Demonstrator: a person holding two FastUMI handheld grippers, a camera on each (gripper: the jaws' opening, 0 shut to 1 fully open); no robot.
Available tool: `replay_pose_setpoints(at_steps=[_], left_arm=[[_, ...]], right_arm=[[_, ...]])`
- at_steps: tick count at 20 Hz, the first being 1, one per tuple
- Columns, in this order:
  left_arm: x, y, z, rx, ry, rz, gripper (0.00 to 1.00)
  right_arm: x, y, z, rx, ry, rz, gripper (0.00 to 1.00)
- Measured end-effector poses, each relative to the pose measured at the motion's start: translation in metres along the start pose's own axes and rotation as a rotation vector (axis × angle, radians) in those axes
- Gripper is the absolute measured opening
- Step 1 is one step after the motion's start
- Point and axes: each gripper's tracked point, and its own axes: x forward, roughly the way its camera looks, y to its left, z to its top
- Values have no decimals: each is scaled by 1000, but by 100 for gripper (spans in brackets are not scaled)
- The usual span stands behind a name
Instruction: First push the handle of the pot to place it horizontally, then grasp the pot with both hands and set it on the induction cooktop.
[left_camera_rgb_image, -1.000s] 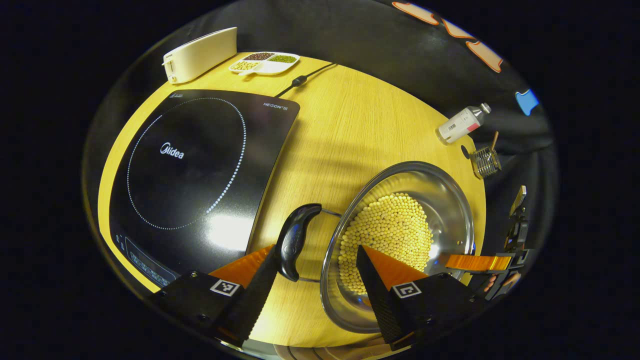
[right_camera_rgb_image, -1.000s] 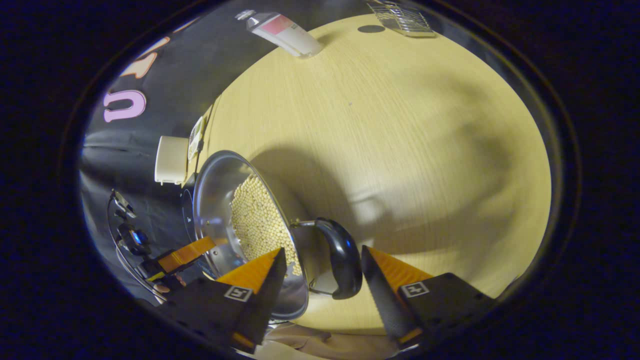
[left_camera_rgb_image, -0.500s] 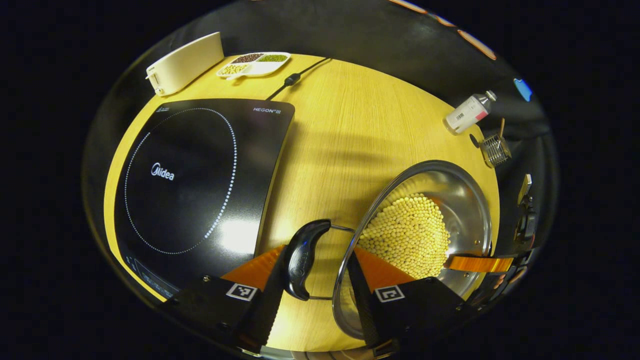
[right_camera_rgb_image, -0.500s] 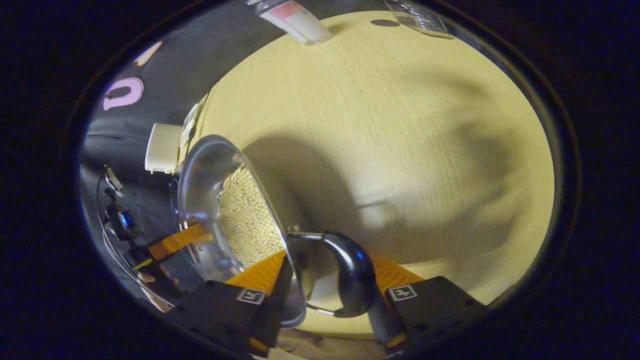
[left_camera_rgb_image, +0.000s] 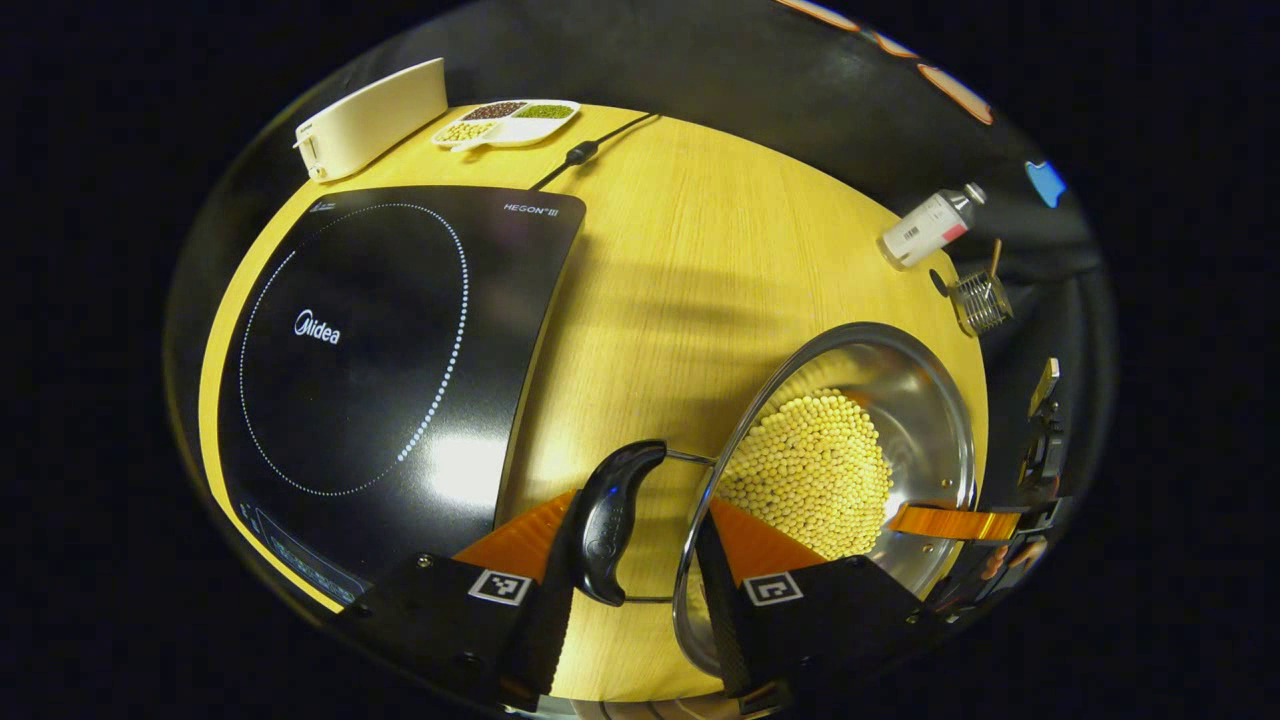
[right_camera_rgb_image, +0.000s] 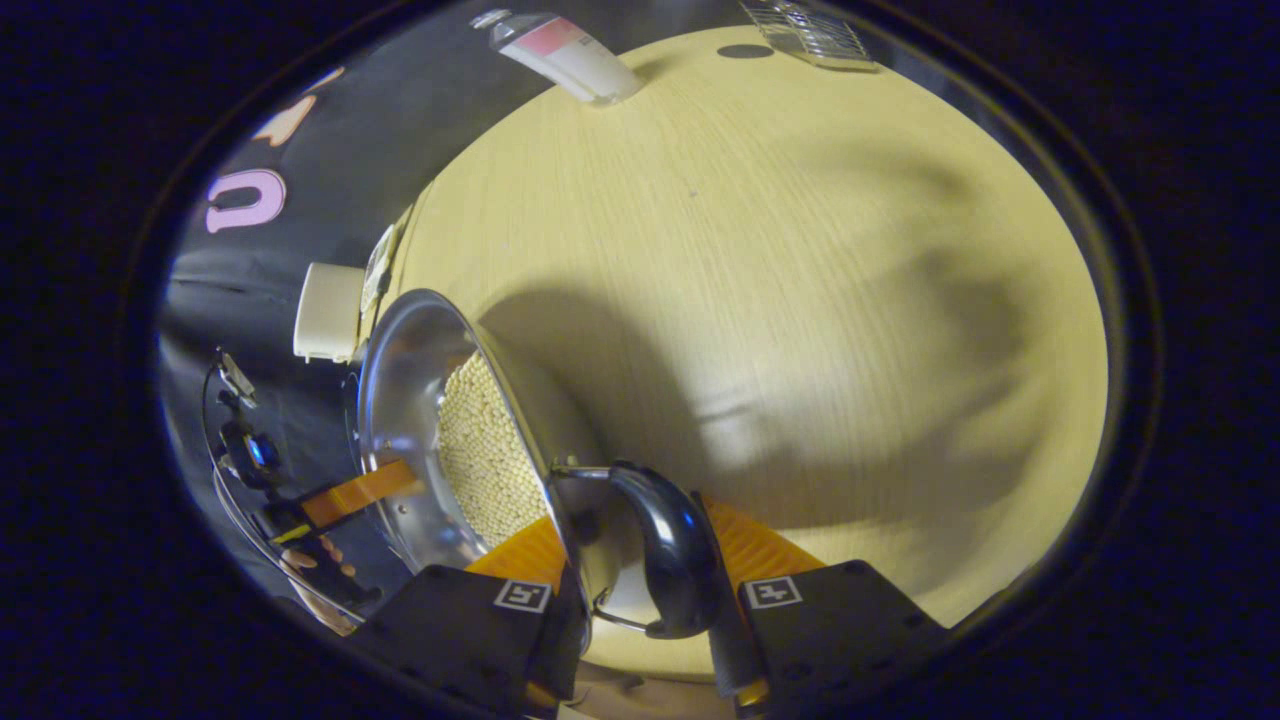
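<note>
While the pot (left_camera_rgb_image: 850, 440) rests on the surface (left_camera_rgb_image: 680, 260), both grippers' fingers pinch its black side handles beside the induction cooktop (left_camera_rgb_image: 380, 350)

A pale wooden counter (left_camera_rgb_image: 690, 270) carries several things along its far edge. A cream plastic box-shaped appliance (left_camera_rgb_image: 368, 118) stands at one corner, just beside a white divided dish of coloured beans (left_camera_rgb_image: 505, 121). A black power cord with an inline switch (left_camera_rgb_image: 590, 150) runs across the wood nearby. At the opposite side, a white plastic bottle with a pink label (left_camera_rgb_image: 930, 225) lies on its side near a small wire mesh basket (left_camera_rgb_image: 980, 303).
</note>
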Motion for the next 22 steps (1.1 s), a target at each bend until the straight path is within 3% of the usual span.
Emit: replay_pose_setpoints(at_steps=[4,5,11,20,21,22], left_arm=[[-12,-6,-10,51,-2,-7,60],[-16,-8,-11,58,-8,-11,60],[-45,-11,-17,77,-33,-14,59],[-89,27,-13,122,-49,23,62],[-93,33,-9,124,-56,23,59],[-96,39,-6,128,-62,20,59]], right_arm=[[-3,10,-6,13,-22,19,49],[-8,8,-6,10,-31,23,55],[-35,12,-19,-6,-58,45,52],[-44,57,-53,-32,-61,90,49],[-44,64,-55,-32,-67,92,60],[-44,72,-55,-31,-77,95,49]])
